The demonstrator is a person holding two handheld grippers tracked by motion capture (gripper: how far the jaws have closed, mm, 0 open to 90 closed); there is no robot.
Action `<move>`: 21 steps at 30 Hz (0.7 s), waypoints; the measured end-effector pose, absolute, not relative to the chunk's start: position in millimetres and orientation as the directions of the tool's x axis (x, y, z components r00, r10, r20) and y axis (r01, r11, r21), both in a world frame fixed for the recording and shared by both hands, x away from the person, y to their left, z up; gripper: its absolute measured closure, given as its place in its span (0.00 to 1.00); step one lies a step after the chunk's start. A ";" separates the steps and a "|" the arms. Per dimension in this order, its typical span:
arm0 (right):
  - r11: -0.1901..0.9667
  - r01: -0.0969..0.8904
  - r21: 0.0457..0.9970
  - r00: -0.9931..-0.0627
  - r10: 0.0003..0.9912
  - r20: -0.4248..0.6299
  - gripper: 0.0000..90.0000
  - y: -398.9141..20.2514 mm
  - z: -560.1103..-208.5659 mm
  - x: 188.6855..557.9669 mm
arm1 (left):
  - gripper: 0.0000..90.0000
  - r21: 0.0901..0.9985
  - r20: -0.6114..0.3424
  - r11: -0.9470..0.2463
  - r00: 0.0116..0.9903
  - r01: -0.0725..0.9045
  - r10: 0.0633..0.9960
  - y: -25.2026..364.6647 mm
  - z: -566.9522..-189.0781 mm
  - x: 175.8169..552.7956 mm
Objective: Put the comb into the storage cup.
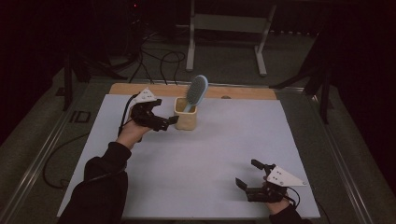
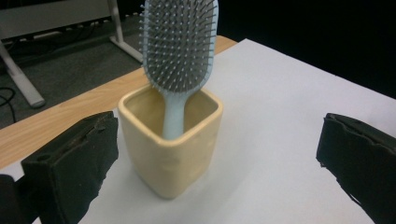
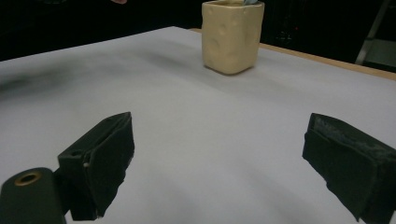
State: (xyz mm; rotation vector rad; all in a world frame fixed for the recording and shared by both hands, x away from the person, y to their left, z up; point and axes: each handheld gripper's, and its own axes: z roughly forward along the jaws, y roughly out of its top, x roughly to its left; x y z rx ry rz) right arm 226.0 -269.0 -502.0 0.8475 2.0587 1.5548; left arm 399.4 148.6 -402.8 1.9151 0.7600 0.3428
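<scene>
- My right gripper [image 1: 250, 179] sits at the lower right of the high view, jaws spread wide, nothing between them, low over the white table cover [image 1: 210, 158].
- My left gripper [image 1: 170, 122] is left of centre, jaws released, just beside the cream holder [image 1: 186, 116]; contact cannot be judged.
- The blue hairbrush [image 1: 196, 92] stands handle-down in the holder, head tilted right.

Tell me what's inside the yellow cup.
A light blue hairbrush stands handle-down in the yellow cup, bristle head sticking out above the rim. The handle's lower end and the cup's bottom are hidden by its walls.
</scene>
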 end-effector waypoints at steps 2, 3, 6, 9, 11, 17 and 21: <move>0.188 0.217 0.958 -0.725 0.688 0.029 0.10 -268.8 -502.0 226.0 | 0.00 0.885 -0.089 -0.299 0.760 0.357 0.644 152.9 -403.3 395.4; 0.188 0.215 0.958 -0.724 0.689 0.028 0.10 -268.8 -502.0 226.2 | 0.00 0.884 -0.089 -0.301 0.761 0.358 0.643 155.1 -403.7 393.5; 0.190 0.216 0.958 -0.724 0.689 0.026 0.10 -268.3 -502.1 226.3 | 0.00 0.881 -0.085 -0.308 0.760 0.360 0.644 163.0 -405.1 385.5; 0.192 0.213 0.958 -0.725 0.689 0.023 0.10 -268.1 -502.0 226.4 | 0.00 0.880 -0.080 -0.312 0.760 0.358 0.645 166.3 -405.8 381.2; 0.193 0.214 0.958 -0.725 0.689 0.024 0.10 -267.9 -502.2 226.5 | 0.00 0.877 -0.070 -0.323 0.760 0.355 0.646 168.8 -406.7 376.9; 0.195 0.214 0.957 -0.726 0.688 0.022 0.10 -267.6 -501.9 226.7 | 0.00 0.874 -0.076 -0.326 0.763 0.361 0.642 177.4 -410.6 364.6; 0.197 0.215 0.957 -0.724 0.689 0.021 0.10 -267.2 -502.0 226.7 | 0.00 0.870 -0.074 -0.333 0.765 0.362 0.640 183.8 -414.8 355.5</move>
